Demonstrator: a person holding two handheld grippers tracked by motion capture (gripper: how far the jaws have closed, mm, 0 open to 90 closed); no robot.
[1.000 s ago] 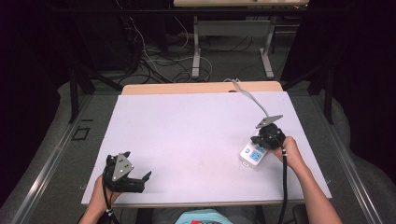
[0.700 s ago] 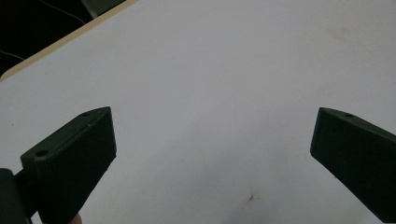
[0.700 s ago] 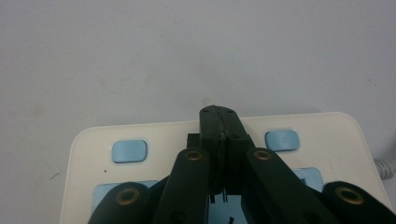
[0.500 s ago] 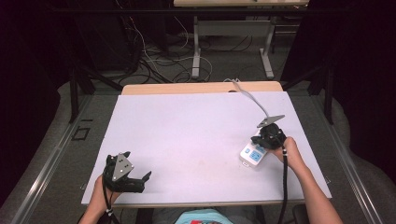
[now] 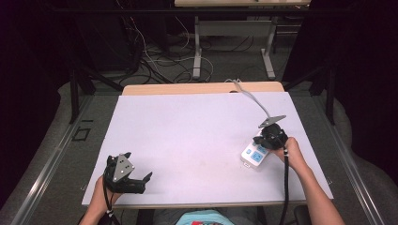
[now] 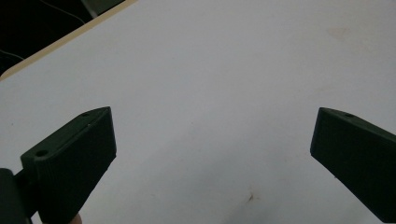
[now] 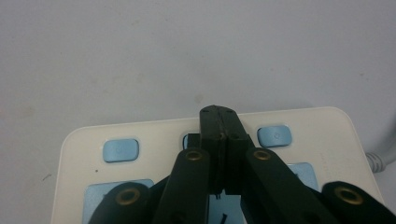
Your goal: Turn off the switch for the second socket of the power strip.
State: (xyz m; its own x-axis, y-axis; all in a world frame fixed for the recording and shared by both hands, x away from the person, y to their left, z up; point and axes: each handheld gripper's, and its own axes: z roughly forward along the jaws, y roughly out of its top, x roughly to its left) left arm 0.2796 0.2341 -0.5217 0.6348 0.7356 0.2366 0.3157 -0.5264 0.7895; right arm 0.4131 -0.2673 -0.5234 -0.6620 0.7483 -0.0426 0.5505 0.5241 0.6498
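Pressing the middle blue button (image 7: 190, 138) on the white power strip (image 5: 254, 155), lower right on the counter (image 5: 187, 136). Right gripper (image 7: 218, 113) jaws together, tips on it. Left gripper (image 5: 126, 173) jaws apart, holding nothing. Next, probably: lift off.

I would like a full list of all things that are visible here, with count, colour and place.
power strip: one, white with light blue buttons and sockets, right side of the table, under the right gripper
strip cable: one, grey-white, runs from the strip to the far table edge
table: one, white top with a wooden far edge, centre
desk legs: grey, on the floor beyond, among loose cables
left gripper: one, black, near left corner, fingers wide apart, nothing between them
right gripper: one, black, fingers closed together, tips over the middle button
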